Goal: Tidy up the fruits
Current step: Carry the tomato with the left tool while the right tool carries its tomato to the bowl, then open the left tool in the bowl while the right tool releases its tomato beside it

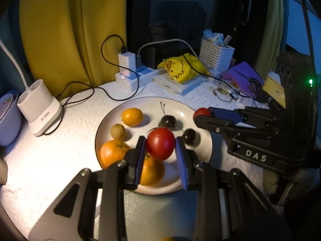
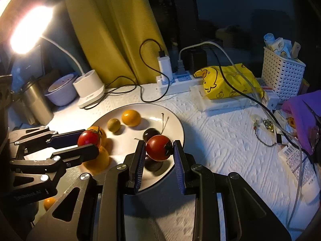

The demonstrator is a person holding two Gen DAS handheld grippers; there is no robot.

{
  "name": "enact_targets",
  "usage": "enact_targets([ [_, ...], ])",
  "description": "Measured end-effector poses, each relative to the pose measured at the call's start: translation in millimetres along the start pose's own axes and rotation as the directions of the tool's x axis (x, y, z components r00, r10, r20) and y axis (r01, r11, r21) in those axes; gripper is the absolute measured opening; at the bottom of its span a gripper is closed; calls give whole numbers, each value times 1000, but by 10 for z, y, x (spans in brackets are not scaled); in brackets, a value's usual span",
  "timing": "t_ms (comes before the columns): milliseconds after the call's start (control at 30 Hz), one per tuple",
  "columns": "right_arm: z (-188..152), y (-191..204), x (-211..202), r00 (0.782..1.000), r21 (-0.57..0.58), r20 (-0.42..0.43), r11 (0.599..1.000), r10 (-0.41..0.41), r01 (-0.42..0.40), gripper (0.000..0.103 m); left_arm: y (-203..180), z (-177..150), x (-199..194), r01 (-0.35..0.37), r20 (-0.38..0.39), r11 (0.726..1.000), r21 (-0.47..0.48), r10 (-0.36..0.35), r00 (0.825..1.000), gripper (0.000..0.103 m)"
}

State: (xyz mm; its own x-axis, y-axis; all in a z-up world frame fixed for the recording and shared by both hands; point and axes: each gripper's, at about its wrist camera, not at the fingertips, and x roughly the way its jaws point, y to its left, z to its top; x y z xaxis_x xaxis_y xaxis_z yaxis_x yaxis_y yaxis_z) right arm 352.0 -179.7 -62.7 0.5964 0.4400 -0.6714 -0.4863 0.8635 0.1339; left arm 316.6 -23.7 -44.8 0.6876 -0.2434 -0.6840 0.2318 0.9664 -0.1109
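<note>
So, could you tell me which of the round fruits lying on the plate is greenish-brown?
The small dull one beside the yellow-orange fruit at the plate's far side; the rest are orange or dark.

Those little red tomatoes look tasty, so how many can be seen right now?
2. One red tomato is clamped in the left hand-held gripper, the other red tomato in the right hand-held gripper, both above the plate. More may be hidden.

Two close wrist views, shared plate (image 1: 112,120)
</note>
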Motion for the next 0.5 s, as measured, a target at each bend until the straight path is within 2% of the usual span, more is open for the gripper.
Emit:
enact_targets([
  [500,41,-96,219,1000,24,-20,999,-22,23,30,87,112,231,1,-16,1000,-25,-1,1000,32],
])
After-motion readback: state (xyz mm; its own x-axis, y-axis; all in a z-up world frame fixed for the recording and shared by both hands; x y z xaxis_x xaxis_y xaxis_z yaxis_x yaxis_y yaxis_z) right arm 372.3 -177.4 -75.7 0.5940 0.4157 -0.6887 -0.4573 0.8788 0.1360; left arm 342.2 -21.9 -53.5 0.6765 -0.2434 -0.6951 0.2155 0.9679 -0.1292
